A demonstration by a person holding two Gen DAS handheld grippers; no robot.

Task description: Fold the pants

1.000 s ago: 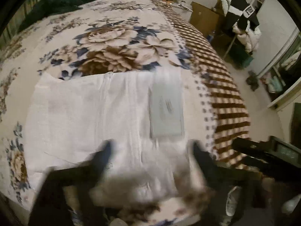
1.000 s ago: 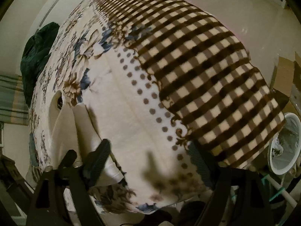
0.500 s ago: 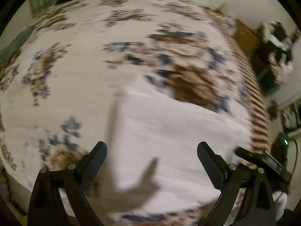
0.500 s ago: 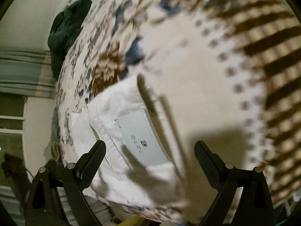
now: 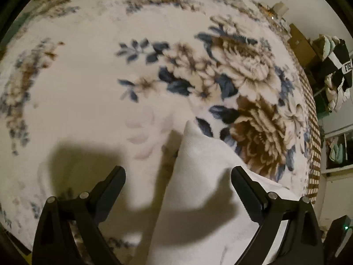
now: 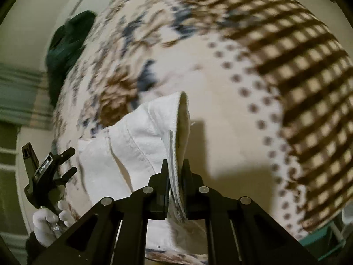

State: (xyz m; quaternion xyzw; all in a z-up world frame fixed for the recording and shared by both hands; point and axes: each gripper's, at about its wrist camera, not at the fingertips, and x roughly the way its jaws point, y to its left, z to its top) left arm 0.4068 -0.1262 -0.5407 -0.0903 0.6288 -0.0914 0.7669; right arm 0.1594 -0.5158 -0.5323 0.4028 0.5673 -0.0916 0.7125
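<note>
The white pants (image 6: 132,145) lie partly folded on a floral blanket (image 5: 88,88). My right gripper (image 6: 175,176) is shut on the waistband edge of the pants, with its grey label, and lifts it off the bed. My left gripper (image 5: 177,178) is open, hovering just above the far left corner of the pants (image 5: 205,167), one finger on each side. In the right wrist view the left gripper (image 6: 66,161) shows open at the far left, held by a white-gloved hand.
The blanket has a brown checked border (image 6: 297,55) toward the bed's right edge. A dark green garment (image 6: 68,37) lies at the far end. Cardboard boxes (image 5: 300,44) and piled clothes (image 5: 335,66) stand beside the bed.
My right gripper has closed on the waistband and raised it. My left gripper has moved down toward the left corner of the pants, still open.
</note>
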